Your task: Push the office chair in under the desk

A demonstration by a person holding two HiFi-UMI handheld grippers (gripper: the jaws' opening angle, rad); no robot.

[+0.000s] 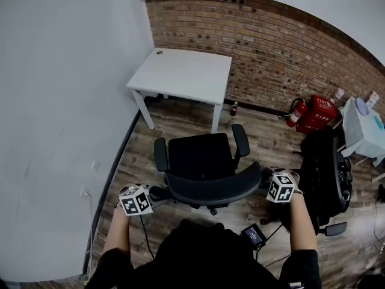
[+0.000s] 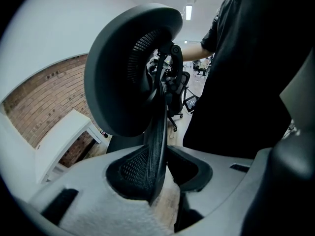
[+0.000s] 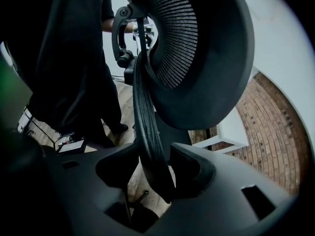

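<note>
1 office chair (image 1: 203, 161), seat pointing toward the desk (image 1: 183, 74)

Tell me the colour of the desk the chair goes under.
White; the desk shows best in the head view.

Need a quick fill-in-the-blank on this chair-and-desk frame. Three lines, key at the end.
1. On the office chair, the left gripper and right gripper each clamp a side edge of the ____.
2. The desk stands against a ____ wall.
3. The office chair stands ____ the person and the desk, not yet under it.

Missing words: backrest; brick; between.
</note>
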